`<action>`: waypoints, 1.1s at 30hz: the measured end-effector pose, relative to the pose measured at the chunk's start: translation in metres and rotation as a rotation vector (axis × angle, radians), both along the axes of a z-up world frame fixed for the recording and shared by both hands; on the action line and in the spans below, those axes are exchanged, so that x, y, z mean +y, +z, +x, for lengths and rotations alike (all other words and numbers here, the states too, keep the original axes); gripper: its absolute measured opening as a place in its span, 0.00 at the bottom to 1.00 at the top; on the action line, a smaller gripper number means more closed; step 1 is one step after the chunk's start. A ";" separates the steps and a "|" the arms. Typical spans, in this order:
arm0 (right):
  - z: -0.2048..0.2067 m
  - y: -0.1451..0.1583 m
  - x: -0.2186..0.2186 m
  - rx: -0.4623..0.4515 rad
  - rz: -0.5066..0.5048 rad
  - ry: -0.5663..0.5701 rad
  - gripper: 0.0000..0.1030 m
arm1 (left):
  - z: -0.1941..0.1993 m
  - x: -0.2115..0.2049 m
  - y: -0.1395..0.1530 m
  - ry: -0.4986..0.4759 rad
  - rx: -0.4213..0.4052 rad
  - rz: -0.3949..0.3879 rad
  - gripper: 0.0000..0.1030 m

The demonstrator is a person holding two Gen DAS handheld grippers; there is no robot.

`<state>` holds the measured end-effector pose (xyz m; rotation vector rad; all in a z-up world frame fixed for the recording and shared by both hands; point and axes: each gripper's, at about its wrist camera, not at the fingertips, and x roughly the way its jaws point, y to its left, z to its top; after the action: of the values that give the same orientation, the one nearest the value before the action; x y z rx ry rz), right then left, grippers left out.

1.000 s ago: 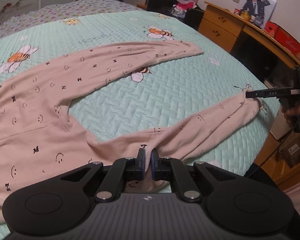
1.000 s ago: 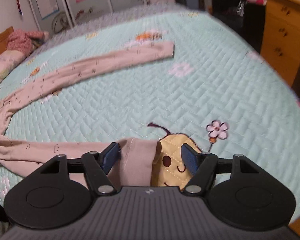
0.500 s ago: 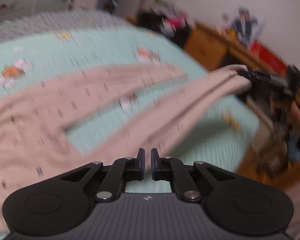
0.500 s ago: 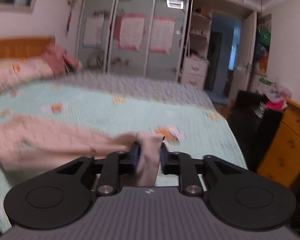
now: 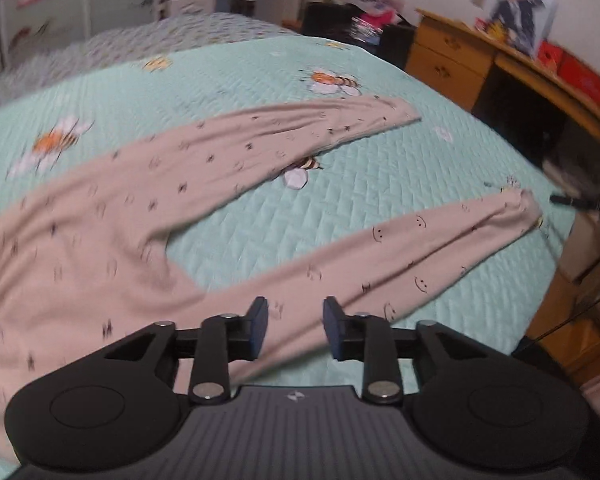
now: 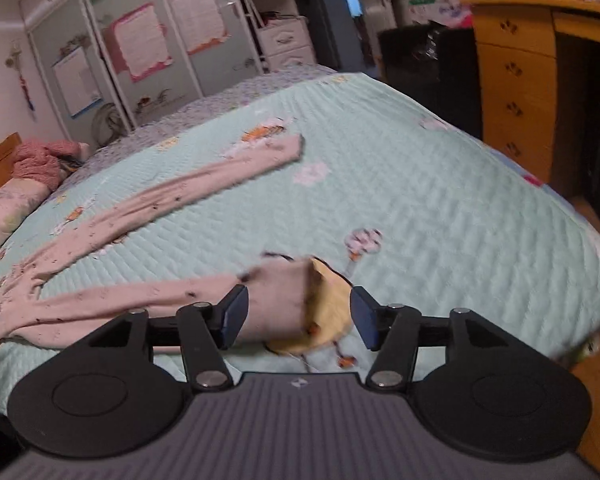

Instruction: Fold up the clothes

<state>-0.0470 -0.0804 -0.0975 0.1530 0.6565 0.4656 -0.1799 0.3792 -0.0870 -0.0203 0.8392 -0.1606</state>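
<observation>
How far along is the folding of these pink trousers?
Barely started. Done: the pink trousers lie spread on the quilted bedspread, legs apart in a V. In hand: nothing; the left gripper and right gripper are both opening, pads off the near leg. Left: every fold.

Wooden desk (image 5: pixel 512 60) sits way off to the claw's right, white wardrobe (image 6: pixel 140 52) far ahead, pink pillow (image 6: pixel 8 208) over left.
</observation>
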 end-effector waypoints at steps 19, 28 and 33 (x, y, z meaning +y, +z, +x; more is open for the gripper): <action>0.002 -0.004 0.028 -0.024 -0.358 0.018 0.65 | 0.029 -0.037 -0.011 -0.107 -0.003 0.093 0.00; 0.042 -0.006 0.051 -0.030 -0.478 0.247 0.65 | 0.017 -0.031 0.007 -0.033 -0.039 -0.029 0.00; 0.064 -0.009 0.066 0.046 -0.482 0.397 0.18 | 0.021 -0.026 0.005 0.000 -0.021 -0.055 0.00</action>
<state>0.0168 -0.0146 -0.1066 -0.4312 0.8301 0.6707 -0.1591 0.3535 -0.0825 -0.0700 0.8142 -0.1830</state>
